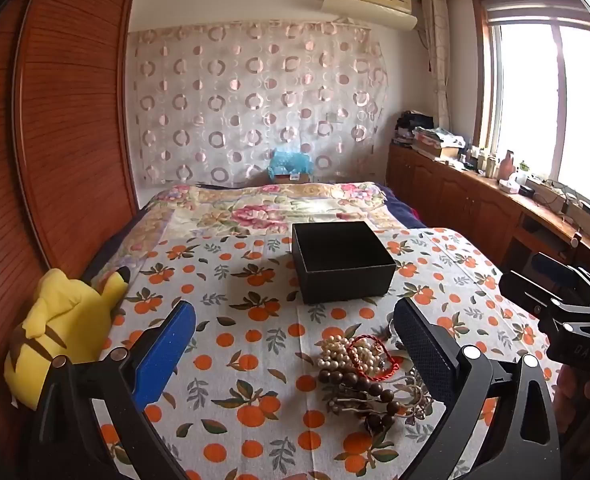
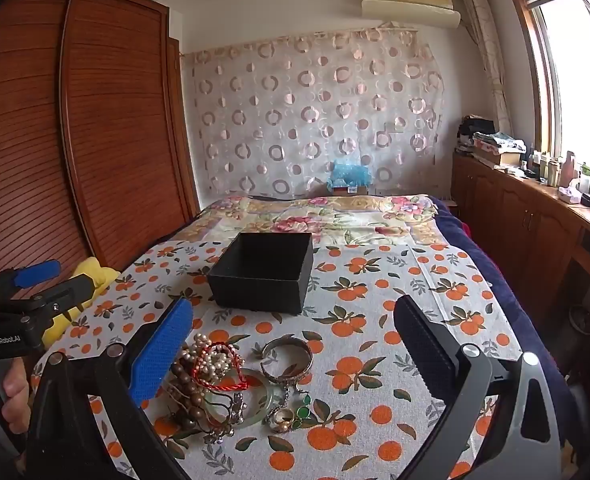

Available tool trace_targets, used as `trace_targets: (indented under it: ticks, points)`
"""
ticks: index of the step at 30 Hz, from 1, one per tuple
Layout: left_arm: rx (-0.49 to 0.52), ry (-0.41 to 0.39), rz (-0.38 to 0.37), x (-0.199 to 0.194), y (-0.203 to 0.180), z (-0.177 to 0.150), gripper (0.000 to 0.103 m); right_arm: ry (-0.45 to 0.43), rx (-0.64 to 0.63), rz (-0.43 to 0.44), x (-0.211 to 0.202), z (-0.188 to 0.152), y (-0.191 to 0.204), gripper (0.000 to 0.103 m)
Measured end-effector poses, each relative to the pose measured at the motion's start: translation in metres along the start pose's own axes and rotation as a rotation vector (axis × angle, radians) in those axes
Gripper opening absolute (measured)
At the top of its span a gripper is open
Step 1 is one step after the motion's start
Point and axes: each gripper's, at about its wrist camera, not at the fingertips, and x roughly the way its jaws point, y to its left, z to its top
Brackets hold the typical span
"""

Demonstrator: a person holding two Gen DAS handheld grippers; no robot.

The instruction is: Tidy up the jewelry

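Orange-printed cloth is spread over the bed. At six o'clock, nearest, the jewelry heap lies tangled; several pieces could be dragged out together. Both the right gripper and left gripper are held wide apart, empty. Farther, at twelve o'clock, the black box stands open.

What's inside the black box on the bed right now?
The black box looks empty; its dark floor shows in the right wrist view. The near inside corner is hidden by its front wall.
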Motion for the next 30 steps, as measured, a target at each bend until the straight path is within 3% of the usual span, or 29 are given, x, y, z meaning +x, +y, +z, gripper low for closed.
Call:
trace_targets:
  ticks: [30]
  points:
    - [-0.002, -0.015, -0.002, -0.0007, 0.0001, 0.0000, 0.096, -0.003, 0.004, 0.001, -0.0022, -0.0004, 0.0002, 0.101]
